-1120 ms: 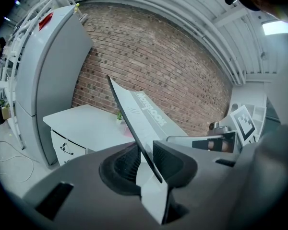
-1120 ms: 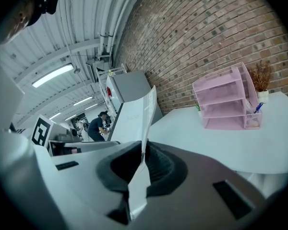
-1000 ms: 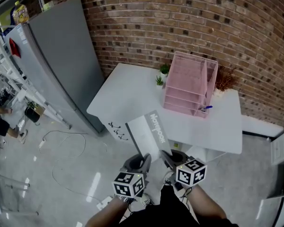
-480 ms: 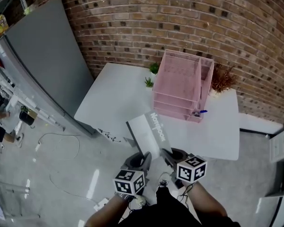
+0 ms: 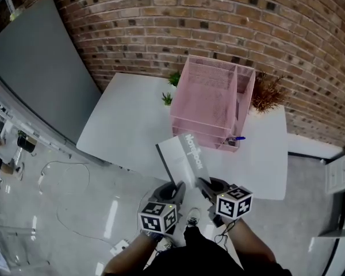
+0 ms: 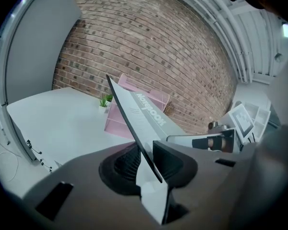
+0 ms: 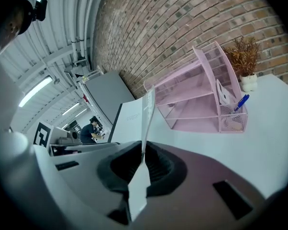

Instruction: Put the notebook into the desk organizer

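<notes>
A grey-and-white notebook (image 5: 183, 158) printed "Notebook" is held tilted above the near edge of the white table (image 5: 121, 125). My left gripper (image 5: 176, 190) is shut on its lower left corner and my right gripper (image 5: 203, 185) on its lower right corner. In the left gripper view the notebook (image 6: 137, 111) rises from between the pads of the left gripper (image 6: 146, 159). The right gripper view shows the notebook (image 7: 129, 121) edge-on, pinched by the right gripper (image 7: 141, 163). The pink mesh desk organizer (image 5: 210, 105) stands at the table's back, beyond the notebook, also seen as the organizer (image 7: 201, 99).
Two small green plants (image 5: 168, 98) stand left of the organizer and a dried brown plant (image 5: 267, 94) to its right. A blue pen (image 5: 237, 138) sits in its front cup. A grey cabinet (image 5: 34, 68) stands at left; cables (image 5: 63, 177) lie on the floor.
The table and organizer have come nearer and larger in view. Both grippers carry the notebook toward the table, grip unchanged.
</notes>
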Tool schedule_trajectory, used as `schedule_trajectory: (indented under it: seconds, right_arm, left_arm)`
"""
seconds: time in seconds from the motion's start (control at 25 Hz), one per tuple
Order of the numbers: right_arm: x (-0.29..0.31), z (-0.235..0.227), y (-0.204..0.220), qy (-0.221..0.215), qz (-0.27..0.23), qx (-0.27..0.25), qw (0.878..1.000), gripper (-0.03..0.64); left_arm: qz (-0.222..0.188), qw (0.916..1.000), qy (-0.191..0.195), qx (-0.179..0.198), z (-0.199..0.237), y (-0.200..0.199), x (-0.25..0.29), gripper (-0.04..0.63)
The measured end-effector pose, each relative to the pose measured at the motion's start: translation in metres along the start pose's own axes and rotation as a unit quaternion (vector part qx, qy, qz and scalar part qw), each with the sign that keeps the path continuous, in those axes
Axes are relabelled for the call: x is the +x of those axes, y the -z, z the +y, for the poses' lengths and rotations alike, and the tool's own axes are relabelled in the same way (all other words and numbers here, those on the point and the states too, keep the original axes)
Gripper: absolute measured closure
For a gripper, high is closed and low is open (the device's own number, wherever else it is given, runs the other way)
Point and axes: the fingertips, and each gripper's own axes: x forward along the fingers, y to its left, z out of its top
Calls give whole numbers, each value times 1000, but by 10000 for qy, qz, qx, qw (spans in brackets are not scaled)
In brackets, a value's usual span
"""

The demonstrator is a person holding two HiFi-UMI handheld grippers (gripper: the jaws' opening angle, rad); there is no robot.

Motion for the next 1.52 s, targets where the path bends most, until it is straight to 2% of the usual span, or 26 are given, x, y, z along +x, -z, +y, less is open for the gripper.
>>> schedule_trajectory:
  seconds: [0.68, 1.04, 1.52]
  right_arm:
    - [9, -73, -14, -131, 301, 559, 9979, 592]
    - [7, -89, -33, -166, -102, 1228, 9922, 600]
    - [21, -107, -62, 274, -697, 1622, 9839, 603]
  left_arm:
    - [349, 9989, -96, -310, -3, -1, 73, 515]
    - [374, 9992, 44, -159, -5, -19, 93, 512]
    - [585, 9966, 541, 220, 8, -47, 124, 505]
